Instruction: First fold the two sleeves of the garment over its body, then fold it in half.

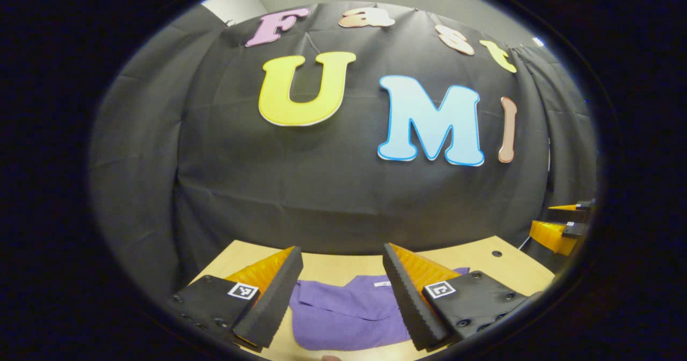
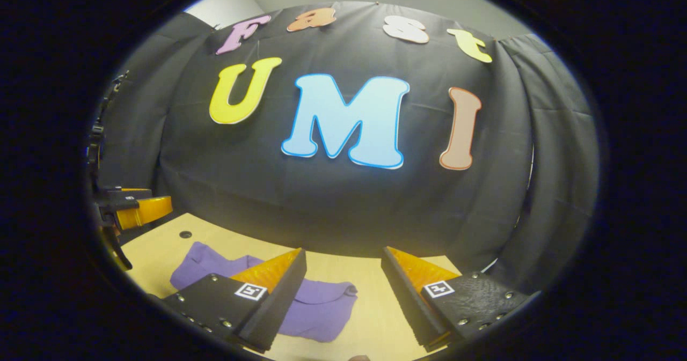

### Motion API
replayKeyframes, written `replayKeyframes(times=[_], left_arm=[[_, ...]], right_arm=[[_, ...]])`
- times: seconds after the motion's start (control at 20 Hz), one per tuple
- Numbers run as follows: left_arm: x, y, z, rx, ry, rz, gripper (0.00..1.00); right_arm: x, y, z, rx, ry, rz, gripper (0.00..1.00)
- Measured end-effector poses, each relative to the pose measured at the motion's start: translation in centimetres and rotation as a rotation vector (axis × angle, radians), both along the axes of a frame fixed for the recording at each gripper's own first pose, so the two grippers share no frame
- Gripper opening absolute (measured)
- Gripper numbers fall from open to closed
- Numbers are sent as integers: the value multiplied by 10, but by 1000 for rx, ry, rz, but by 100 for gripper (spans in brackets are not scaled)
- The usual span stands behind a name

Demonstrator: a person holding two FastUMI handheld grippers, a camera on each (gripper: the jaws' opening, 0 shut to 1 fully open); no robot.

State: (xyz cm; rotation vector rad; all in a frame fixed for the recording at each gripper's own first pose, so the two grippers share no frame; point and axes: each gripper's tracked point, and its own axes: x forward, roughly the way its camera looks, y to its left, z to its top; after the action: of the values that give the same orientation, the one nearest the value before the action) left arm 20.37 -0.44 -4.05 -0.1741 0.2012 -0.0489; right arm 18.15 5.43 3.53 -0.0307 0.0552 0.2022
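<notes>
Garment (image 1: 349, 312): a purple top lying on the pale wooden tabletop (image 1: 483, 259), collar end toward the booth's black cloth wall. In the left gripper view it sits between and beyond the fingers, and part of it looks bunched, not spread flat. In the right gripper view the same garment (image 2: 316, 304) lies to the left, partly behind the near finger, with one rounded lobe reaching toward a small hole in the tabletop (image 2: 161, 248).

Left hand-held gripper (image 1: 343, 296) hangs above the cloth with its fingers spread wide apart, holding nothing. Right hand-held gripper (image 2: 343, 296) is likewise spread apart and empty, over bare wood just right of the garment. Each one shows at the edge of the other's view, well off to the side.

My judgement is that no sleeve fold has been started and both sleeves remain to be found. The risks from here: the cloth is rumpled, so a pinch could catch two layers at once and drag the body along with the sleeve; a grasp taken too near the shoulder would leave a crooked fold; and lifting too fast could slide the whole garment across the smooth tabletop.
</notes>
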Motion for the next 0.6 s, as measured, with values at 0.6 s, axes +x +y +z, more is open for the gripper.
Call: replayKeyframes(times=[0.6], left_arm=[[-83, -27, 44, 60, -136, 1, 94]], right_arm=[[-64, -2, 18, 103, -57, 32, 90]])
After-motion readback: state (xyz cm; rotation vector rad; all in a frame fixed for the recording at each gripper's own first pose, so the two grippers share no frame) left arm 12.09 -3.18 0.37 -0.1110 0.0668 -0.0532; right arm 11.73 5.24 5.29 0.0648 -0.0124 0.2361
